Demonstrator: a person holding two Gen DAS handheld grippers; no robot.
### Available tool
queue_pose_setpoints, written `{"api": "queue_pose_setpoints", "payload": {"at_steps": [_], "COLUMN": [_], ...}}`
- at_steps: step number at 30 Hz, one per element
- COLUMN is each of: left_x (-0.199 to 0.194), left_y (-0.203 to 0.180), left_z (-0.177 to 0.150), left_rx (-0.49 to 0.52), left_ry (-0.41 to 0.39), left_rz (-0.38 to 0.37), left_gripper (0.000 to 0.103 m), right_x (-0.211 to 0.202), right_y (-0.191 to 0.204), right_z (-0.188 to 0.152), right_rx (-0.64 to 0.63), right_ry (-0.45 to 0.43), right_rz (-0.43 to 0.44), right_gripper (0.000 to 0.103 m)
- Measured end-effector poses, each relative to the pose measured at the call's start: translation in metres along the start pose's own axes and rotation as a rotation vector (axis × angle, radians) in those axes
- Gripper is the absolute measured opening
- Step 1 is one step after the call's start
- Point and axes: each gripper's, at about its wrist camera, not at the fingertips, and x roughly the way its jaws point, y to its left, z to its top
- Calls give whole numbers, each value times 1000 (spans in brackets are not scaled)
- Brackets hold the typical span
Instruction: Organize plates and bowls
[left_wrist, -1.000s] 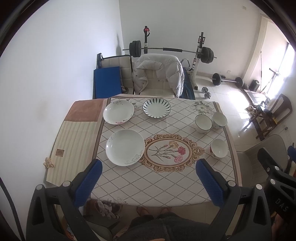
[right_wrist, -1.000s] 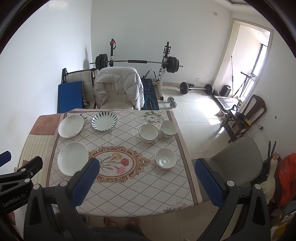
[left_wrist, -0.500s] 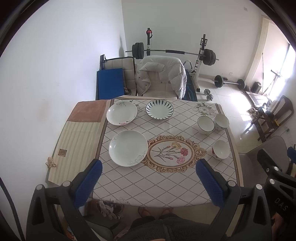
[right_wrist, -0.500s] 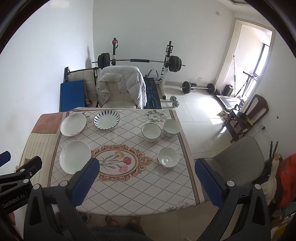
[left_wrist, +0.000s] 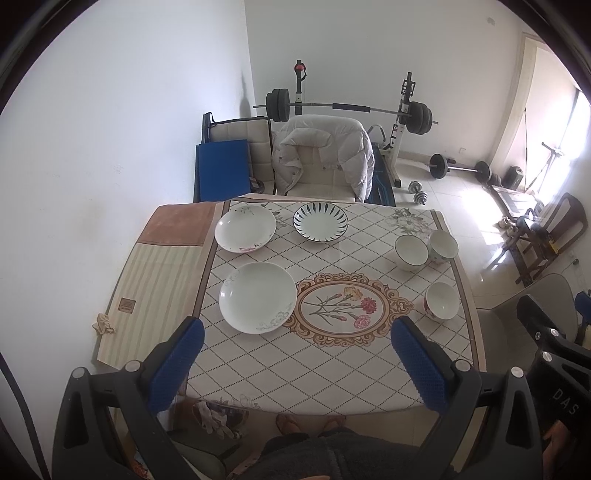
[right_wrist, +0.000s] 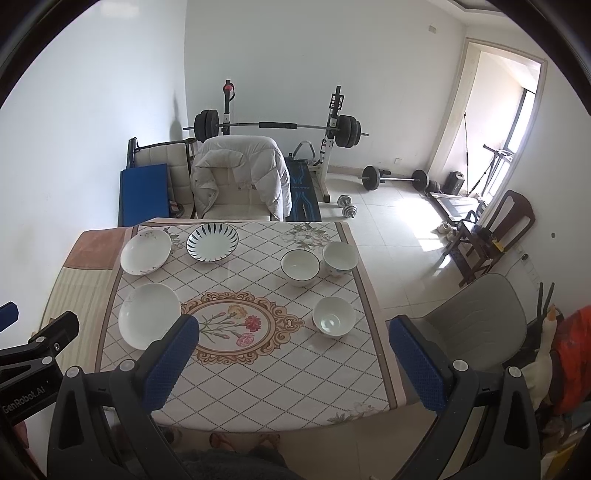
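On the patterned table (left_wrist: 325, 369) lie a large white plate (left_wrist: 257, 296) at near left, a white flowered plate (left_wrist: 245, 228) behind it, and a blue-striped plate (left_wrist: 320, 222) at the back centre. Three bowls stand on the right: a dark-rimmed bowl (left_wrist: 411, 252), a bowl (left_wrist: 443, 247) touching it, and a flowered bowl (left_wrist: 441, 305) nearer. My left gripper (left_wrist: 297, 365) is open, high above the near edge, holding nothing. My right gripper (right_wrist: 291, 363) is open too, above the near right part; the near bowl (right_wrist: 333, 320) lies ahead of it.
A chair with a white jacket (left_wrist: 325, 158) stands at the table's far side. A barbell rack (left_wrist: 347, 109) and dumbbells (left_wrist: 417, 192) are behind it. A grey chair (right_wrist: 476, 325) stands right of the table. A wall runs along the left. The person's feet (left_wrist: 310, 422) are below the near edge.
Both grippers have risen and drawn back from the table, so it looks smaller and farther away. Nothing on the table has moved. Both stay open.
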Motion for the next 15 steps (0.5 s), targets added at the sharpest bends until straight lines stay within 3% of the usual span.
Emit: {"api": "queue_pose_setpoints", "payload": {"at_steps": [15], "left_x": [3], "left_y": [2], "left_z": [2], "left_rx": [-3], "left_ry": [5], "left_rz": [1], "left_gripper": [103], "right_x": [4], "right_y": [2], "right_z": [2], "right_rx": [-6], "right_ry": [4], "right_rz": [8], "right_gripper": [103]}}
